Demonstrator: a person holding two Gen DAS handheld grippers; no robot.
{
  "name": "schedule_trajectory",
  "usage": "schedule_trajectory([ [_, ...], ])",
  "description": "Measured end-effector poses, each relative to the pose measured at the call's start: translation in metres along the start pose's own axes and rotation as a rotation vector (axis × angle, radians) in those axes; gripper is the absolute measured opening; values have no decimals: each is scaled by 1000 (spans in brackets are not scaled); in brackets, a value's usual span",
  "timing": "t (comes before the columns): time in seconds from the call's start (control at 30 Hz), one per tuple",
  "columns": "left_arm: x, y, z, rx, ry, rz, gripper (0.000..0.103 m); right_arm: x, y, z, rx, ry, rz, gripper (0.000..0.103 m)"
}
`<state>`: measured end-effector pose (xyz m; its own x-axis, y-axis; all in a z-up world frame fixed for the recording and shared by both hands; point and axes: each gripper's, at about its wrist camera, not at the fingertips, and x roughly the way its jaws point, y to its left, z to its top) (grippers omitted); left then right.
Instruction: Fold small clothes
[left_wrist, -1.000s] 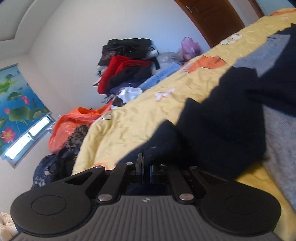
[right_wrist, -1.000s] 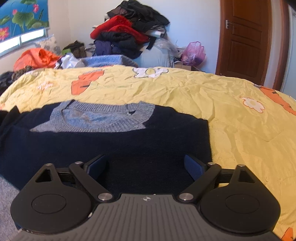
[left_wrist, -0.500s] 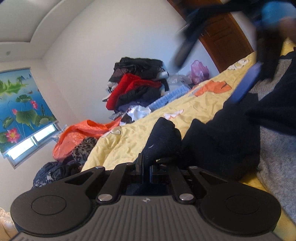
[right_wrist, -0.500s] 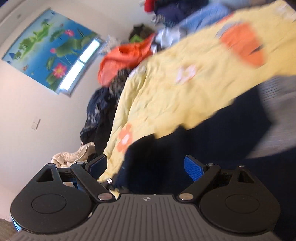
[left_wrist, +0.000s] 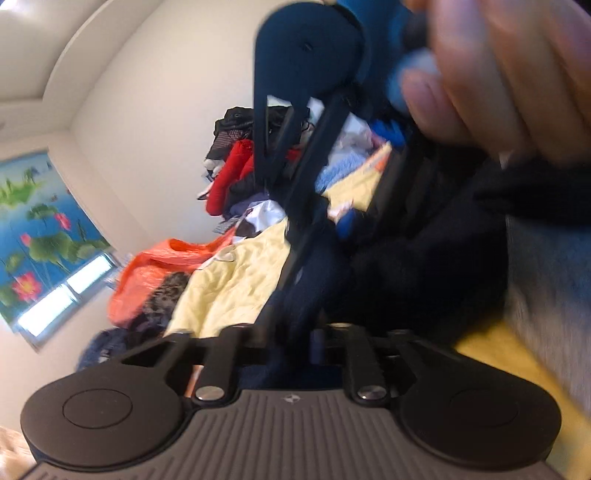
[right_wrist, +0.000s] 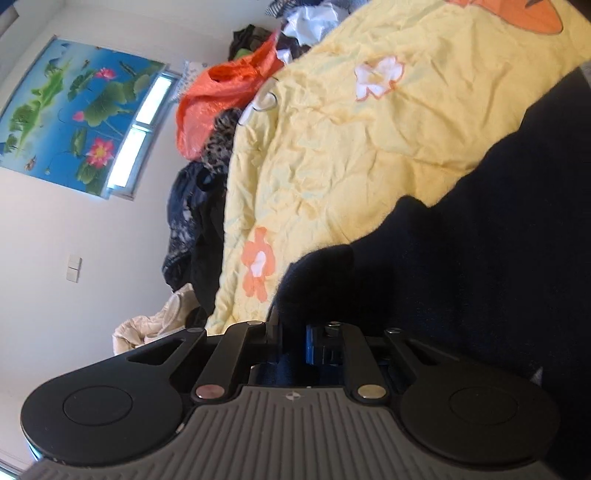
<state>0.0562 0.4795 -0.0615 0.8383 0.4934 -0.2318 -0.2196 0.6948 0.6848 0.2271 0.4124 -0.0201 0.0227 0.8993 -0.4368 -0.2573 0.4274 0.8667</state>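
Jaws of both the left gripper (left_wrist: 295, 338) and right gripper (right_wrist: 291, 341) are pinched on the one dark sweater (right_wrist: 480, 266), which lies on the yellow bed (right_wrist: 332, 147) from 12 to 3 o'clock. Two grippers grip one edge; if either thin pinch slips, the fold would probably sag. One hand (left_wrist: 509, 74) shows, blurred.

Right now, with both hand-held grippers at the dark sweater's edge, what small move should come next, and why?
Probably carry the pinched edge across toward the sweater's middle. The left hand-held gripper and right hand-held gripper both look shut on the dark sweater, whose body lies on the yellow bedsheet, so the grasp seems done.
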Motion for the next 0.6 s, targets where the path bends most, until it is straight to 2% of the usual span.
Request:
schedule_trajectory([
  [0.03, -6, -1, -4, 20, -4, 18, 92, -5, -1, 2, 4, -3, 11, 18],
  [0.07, -14, 0, -8, 29, -20, 44, 103, -11, 0, 3, 2, -7, 19, 18],
  [0.13, -32, 9, -14, 6, -61, 60, 103, -24, 2, 7, -16, -3, 29, 18],
  [0.3, -62, 49, -10, -196, -62, -26, 103, -87, 2, 20, -104, -11, -7, 18],
  [0.47, -77, 73, 14, -439, -85, -179, 103, -178, -23, 32, -159, -83, -121, 18],
  [0.6, -77, 70, 35, -647, -77, -374, 103, -235, -58, 34, -128, -138, -199, 18],
])
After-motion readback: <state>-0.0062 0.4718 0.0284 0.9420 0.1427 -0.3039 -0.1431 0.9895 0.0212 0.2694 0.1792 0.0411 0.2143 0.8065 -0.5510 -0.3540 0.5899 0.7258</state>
